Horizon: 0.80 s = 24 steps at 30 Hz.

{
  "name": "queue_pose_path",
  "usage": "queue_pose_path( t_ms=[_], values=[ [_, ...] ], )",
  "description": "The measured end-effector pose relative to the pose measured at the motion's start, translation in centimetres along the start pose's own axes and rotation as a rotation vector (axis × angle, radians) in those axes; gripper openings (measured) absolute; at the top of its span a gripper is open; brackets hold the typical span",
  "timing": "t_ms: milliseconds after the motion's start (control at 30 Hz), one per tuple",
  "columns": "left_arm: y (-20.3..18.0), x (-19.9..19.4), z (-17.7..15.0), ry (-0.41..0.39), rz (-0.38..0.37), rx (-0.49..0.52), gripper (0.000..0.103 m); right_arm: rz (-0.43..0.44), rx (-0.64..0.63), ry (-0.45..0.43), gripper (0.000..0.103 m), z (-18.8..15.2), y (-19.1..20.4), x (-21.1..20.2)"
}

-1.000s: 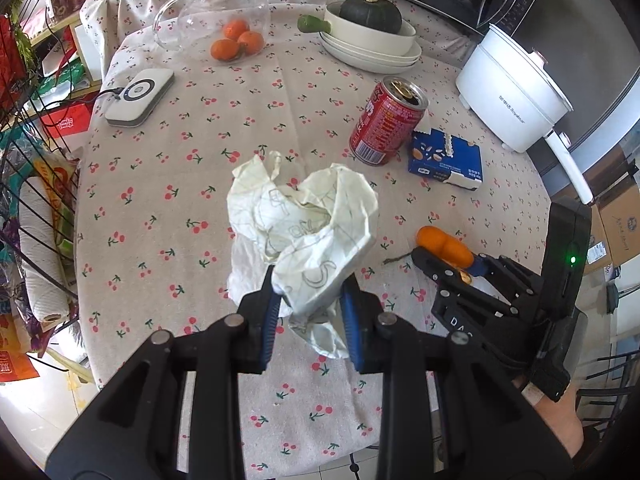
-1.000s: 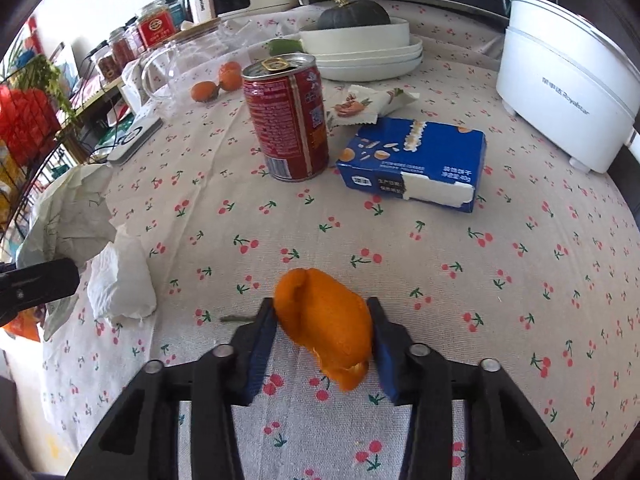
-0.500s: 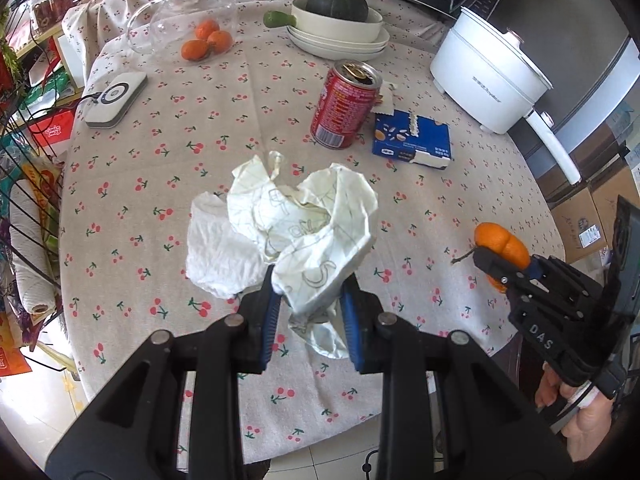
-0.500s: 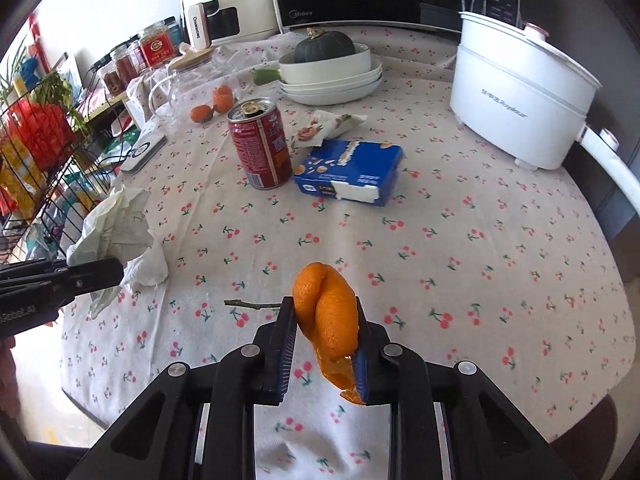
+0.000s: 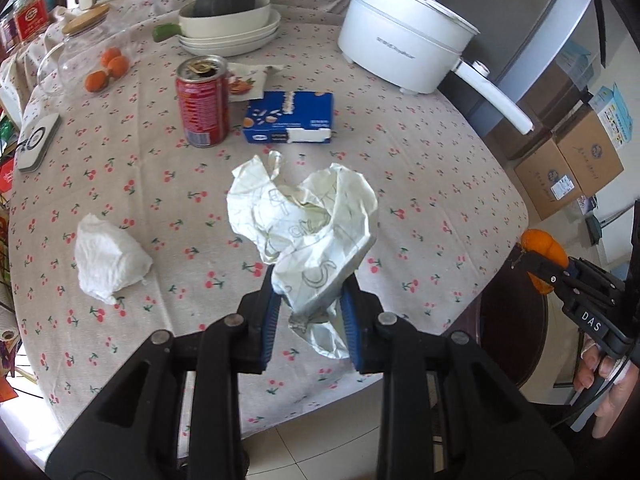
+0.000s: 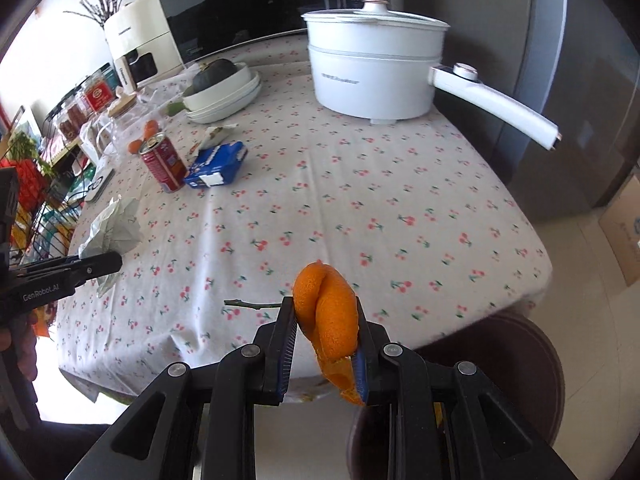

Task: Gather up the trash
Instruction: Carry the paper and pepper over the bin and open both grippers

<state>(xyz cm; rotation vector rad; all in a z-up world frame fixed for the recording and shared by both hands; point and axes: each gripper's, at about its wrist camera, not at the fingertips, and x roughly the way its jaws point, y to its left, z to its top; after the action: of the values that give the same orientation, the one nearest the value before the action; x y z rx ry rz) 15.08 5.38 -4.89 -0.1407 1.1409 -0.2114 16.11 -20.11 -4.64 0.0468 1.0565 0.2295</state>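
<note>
My left gripper (image 5: 310,300) is shut on a crumpled printed paper wrapper (image 5: 308,220) and holds it above the table's front part. My right gripper (image 6: 326,320) is shut on an orange peel (image 6: 326,308), lifted past the table's front right edge over a dark brown bin (image 6: 516,364). The peel also shows in the left wrist view (image 5: 544,244). A crumpled white tissue (image 5: 108,258) lies on the cloth at the left. A red can (image 5: 203,102), a blue carton (image 5: 290,118) and a torn snack wrapper (image 5: 246,80) sit further back. A thin twig (image 6: 252,304) lies near the table edge.
The round table has a cherry-print cloth (image 5: 420,184). A white electric pot (image 5: 404,46) with a long handle stands at the back right. Stacked plates with a squash (image 5: 228,12), a glass jar with oranges (image 5: 88,64) and a white scale (image 5: 38,140) stand behind. Cardboard boxes (image 5: 568,164) sit on the floor.
Both grippers have drawn back and up from the table with their loads. The right gripper with the peel has moved past the table edge to above the brown bin.
</note>
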Motion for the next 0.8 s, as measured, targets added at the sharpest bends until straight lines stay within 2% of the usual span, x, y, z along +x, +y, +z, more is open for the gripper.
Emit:
queue_pose_path(
  t_ms=[500, 800],
  values=[
    [-10.0, 2.0, -1.5, 0.051, -0.094, 0.162, 0.031, -0.035, 0.126, -0.009, 0.025, -5.2, -8.6, -4.6],
    [-16.3, 4.7, -3.5, 0.107, -0.134, 0.275, 0.031, -0.072, 0.189, 0.019, 0.025, -9.0, -13.4, -5.2]
  ],
)
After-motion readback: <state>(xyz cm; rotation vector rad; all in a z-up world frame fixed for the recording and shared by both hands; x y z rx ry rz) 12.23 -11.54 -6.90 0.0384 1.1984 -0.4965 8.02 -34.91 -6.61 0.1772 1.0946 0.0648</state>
